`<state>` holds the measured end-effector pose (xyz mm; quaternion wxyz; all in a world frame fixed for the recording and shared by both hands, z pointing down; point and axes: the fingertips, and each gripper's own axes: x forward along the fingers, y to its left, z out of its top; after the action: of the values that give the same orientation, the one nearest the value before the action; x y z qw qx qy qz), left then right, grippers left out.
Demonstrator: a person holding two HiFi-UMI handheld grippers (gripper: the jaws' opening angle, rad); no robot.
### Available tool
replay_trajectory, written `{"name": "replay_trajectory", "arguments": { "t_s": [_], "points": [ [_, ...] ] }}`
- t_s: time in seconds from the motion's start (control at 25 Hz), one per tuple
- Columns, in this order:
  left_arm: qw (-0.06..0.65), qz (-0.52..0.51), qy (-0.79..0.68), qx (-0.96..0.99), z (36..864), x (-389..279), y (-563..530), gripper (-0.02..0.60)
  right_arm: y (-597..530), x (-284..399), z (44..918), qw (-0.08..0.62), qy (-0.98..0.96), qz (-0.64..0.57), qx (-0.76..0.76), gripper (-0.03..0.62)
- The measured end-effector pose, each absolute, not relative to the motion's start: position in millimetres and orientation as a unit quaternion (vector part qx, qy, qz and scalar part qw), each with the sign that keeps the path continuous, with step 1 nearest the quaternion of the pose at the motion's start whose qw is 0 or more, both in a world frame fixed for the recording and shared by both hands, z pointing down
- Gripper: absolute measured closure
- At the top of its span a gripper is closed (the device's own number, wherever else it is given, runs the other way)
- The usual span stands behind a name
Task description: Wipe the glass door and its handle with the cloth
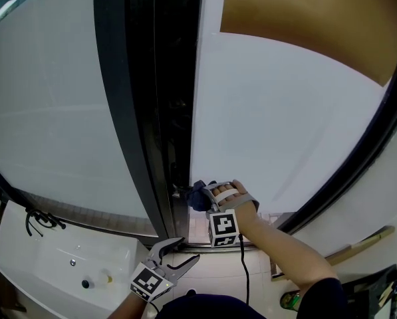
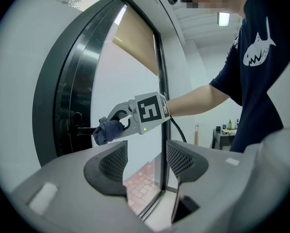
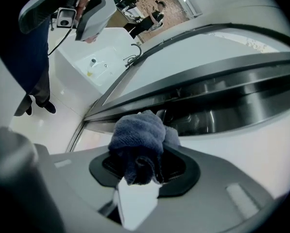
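Note:
A tall glass door (image 1: 284,131) stands in a dark frame (image 1: 135,111). At its edge a dark lever handle (image 2: 82,129) sticks out. My right gripper (image 1: 202,195) is shut on a bunched blue cloth (image 1: 197,198) and holds it against the end of that handle. In the right gripper view the cloth (image 3: 137,135) fills the space between the jaws of the right gripper (image 3: 144,165) and hides the handle. My left gripper (image 1: 186,250) hangs lower, apart from the door, open and holding nothing. The left gripper view looks past its own open jaws (image 2: 145,155) at the cloth (image 2: 106,131).
A white basin counter (image 1: 52,264) with a dark tap (image 1: 35,219) sits at lower left. A tan blind (image 1: 304,12) covers the door's top. Fixed glass (image 1: 45,111) lies left of the frame. A small table with bottles (image 2: 227,130) stands behind the person.

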<state>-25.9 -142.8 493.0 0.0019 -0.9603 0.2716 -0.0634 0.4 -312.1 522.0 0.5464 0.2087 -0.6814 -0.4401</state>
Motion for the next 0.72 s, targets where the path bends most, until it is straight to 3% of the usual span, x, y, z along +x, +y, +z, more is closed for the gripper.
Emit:
{"name": "replay_trajectory", "arguments": {
  "t_s": [0.28, 0.72],
  "points": [
    [0.004, -0.064, 0.265, -0.962, 490.5, -19.4, -141.8, 0.334, -314.9, 38.9, 522.8, 0.556, -0.687, -0.401, 0.242, 0.433],
    [-0.006, -0.071, 0.278, -0.958, 497.5, -31.0, -148.1, 0.334, -297.0, 5.8, 555.6, 0.360, -0.889, -0.044, 0.279, 0.433]
  ]
}}
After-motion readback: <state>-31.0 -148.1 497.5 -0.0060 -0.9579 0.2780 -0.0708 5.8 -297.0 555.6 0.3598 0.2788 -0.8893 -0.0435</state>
